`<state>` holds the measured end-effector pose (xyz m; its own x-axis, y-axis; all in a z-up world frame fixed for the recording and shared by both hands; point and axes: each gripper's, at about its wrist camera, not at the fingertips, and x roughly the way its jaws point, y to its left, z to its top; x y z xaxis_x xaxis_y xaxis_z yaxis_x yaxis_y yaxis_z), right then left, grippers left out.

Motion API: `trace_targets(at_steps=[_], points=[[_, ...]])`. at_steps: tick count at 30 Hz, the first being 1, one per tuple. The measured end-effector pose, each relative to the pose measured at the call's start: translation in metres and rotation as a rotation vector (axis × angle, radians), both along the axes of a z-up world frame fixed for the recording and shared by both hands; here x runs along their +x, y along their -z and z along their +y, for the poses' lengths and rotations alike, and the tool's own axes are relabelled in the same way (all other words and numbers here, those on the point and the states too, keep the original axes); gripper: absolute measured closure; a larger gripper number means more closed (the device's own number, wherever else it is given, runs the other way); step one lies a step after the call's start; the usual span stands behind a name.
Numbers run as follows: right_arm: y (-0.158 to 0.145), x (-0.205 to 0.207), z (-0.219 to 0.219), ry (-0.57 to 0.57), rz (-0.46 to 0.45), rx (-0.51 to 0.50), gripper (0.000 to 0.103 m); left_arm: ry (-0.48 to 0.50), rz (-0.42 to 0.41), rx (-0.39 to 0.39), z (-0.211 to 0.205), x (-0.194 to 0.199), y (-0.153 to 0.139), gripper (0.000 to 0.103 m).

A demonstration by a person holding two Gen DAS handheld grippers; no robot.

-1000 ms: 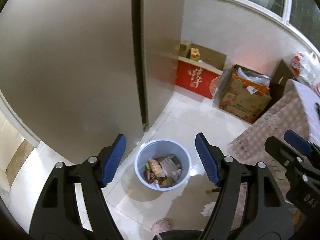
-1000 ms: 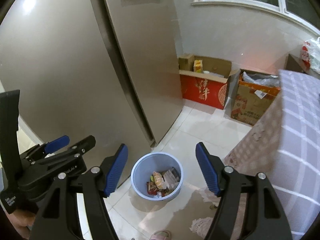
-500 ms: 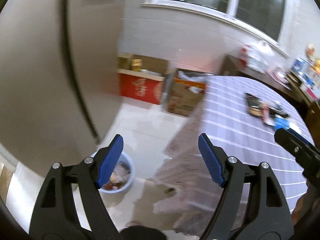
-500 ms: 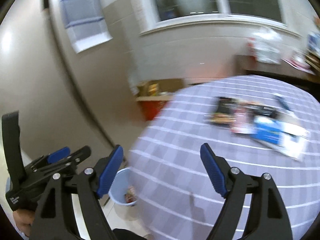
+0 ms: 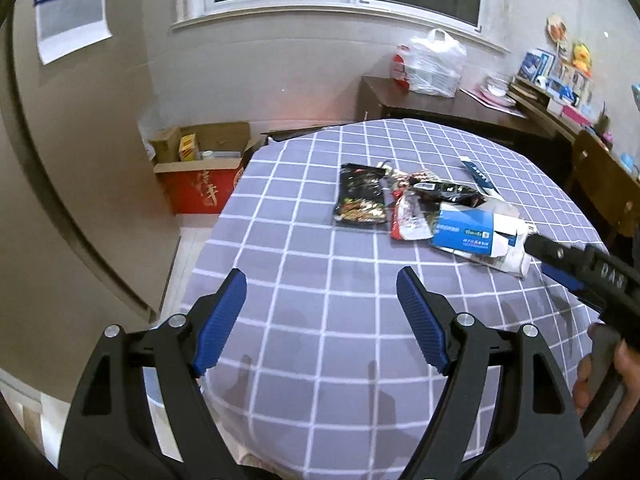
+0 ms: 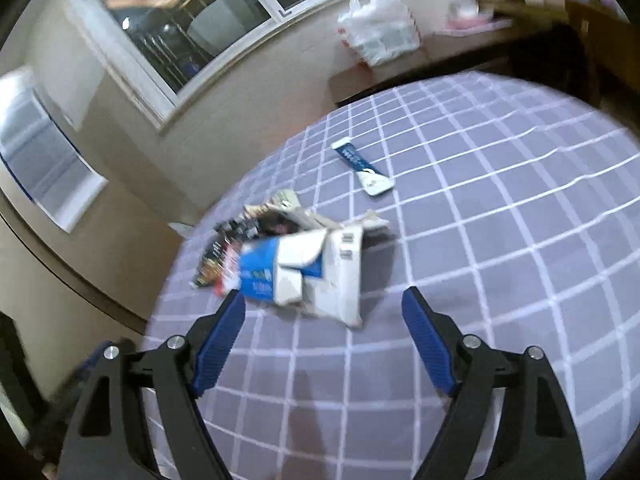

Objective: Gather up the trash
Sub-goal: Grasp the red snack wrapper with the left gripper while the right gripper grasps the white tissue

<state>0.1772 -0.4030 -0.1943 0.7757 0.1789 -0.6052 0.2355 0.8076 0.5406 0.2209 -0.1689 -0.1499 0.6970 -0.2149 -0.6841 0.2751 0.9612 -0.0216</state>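
Wide-spread and empty, the right gripper (image 6: 322, 340) hangs over a round table (image 6: 500, 280) in a purple checked cloth. Just beyond its fingertips lies a crumpled blue-and-white carton (image 6: 304, 272), with dark snack wrappers (image 6: 224, 248) heaped against its far left side. A blue-and-white sachet (image 6: 362, 166) lies apart, farther across the table. A white plastic bag (image 6: 380, 28) sits beyond the table's far edge.

The table (image 5: 320, 320) wears a purple checked cloth; on it lie a black wrapper (image 5: 362, 199), a red wrapper (image 5: 410, 220), a blue-white carton (image 6: 304, 272) and a sachet (image 6: 362, 166).
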Motion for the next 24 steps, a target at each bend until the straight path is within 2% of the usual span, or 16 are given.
trace_targets(at_steps=[4, 7, 9, 10, 11, 13, 15, 18, 22, 24], points=[[0.006, 0.015, -0.008, -0.039, -0.008, 0.081, 0.024, 0.016, 0.010, -0.003, -0.014, 0.010, -0.001, 0.026], [0.005, 0.025, -0.006, -0.072, -0.013, 0.097, 0.026, 0.022, 0.019, -0.001, -0.020, 0.017, 0.000, 0.026], [0.006, 0.030, -0.005, -0.091, -0.014, 0.096, 0.060, 0.022, 0.023, -0.003, -0.023, 0.022, 0.002, 0.026], [0.008, 0.034, -0.006, -0.099, 0.003, 0.094, 0.067, 0.028, 0.029, -0.007, -0.025, 0.025, 0.003, 0.026], [0.010, 0.037, -0.008, -0.104, 0.006, 0.093, 0.069, 0.033, 0.037, -0.011, -0.027, 0.028, 0.005, 0.026], [0.008, 0.036, -0.007, -0.116, -0.013, 0.078, 0.074, 0.042, 0.048, -0.022, -0.032, 0.032, 0.008, 0.026], [0.003, 0.030, -0.005, -0.124, -0.051, 0.061, 0.084, 0.050, 0.055, -0.028, -0.037, 0.036, 0.011, 0.026], [-0.018, 0.011, 0.003, -0.095, -0.122, -0.063, 0.095, 0.074, 0.077, -0.042, -0.049, 0.044, 0.018, 0.026], [-0.042, -0.002, 0.012, -0.048, -0.172, -0.241, 0.096, 0.097, 0.100, -0.033, -0.065, 0.056, 0.027, 0.027], [-0.046, -0.002, 0.011, -0.050, -0.182, -0.258, 0.096, 0.118, 0.112, -0.030, -0.074, 0.062, 0.032, 0.027]])
